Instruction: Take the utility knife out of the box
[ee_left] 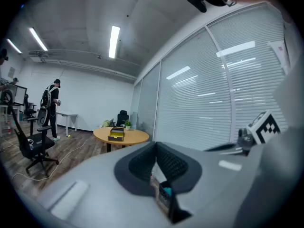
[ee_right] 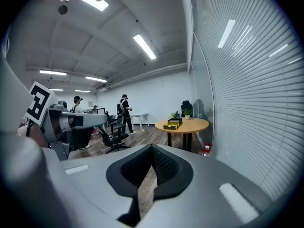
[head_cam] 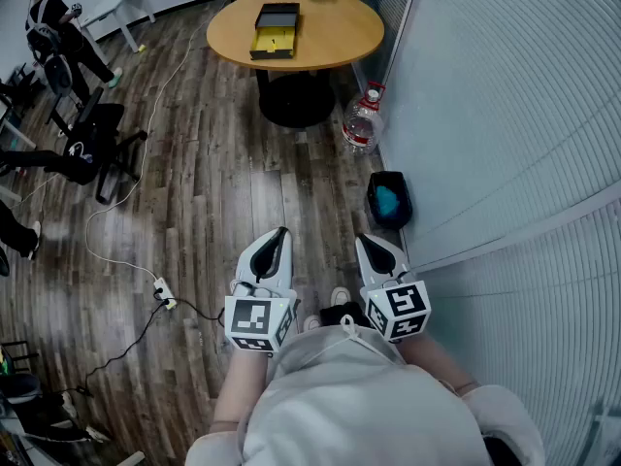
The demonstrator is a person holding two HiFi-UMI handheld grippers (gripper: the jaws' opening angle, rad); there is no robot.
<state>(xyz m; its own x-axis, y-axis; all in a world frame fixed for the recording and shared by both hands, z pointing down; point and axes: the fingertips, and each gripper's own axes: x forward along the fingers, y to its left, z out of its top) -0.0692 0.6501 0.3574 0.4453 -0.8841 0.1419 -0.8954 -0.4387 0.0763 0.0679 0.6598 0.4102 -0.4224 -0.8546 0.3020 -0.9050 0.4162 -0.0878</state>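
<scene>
An open black box with a yellow inside (head_cam: 276,30) lies on a round wooden table (head_cam: 330,42) far across the room. It also shows small in the left gripper view as the box (ee_left: 116,134) and in the right gripper view as the box (ee_right: 173,123). No knife can be made out at this distance. My left gripper (head_cam: 280,231) and right gripper (head_cam: 364,241) hang side by side close to my body, over the wooden floor, both shut and empty. The left gripper (ee_left: 154,146) and the right gripper (ee_right: 152,148) point toward the table.
A large water bottle (head_cam: 361,124) stands by the table's foot, and a black bin (head_cam: 388,200) sits along the blinds-covered glass wall (head_cam: 505,115). Office chairs (head_cam: 92,149) and a person (head_cam: 58,27) are at the left. A cable and power strip (head_cam: 163,292) lie on the floor.
</scene>
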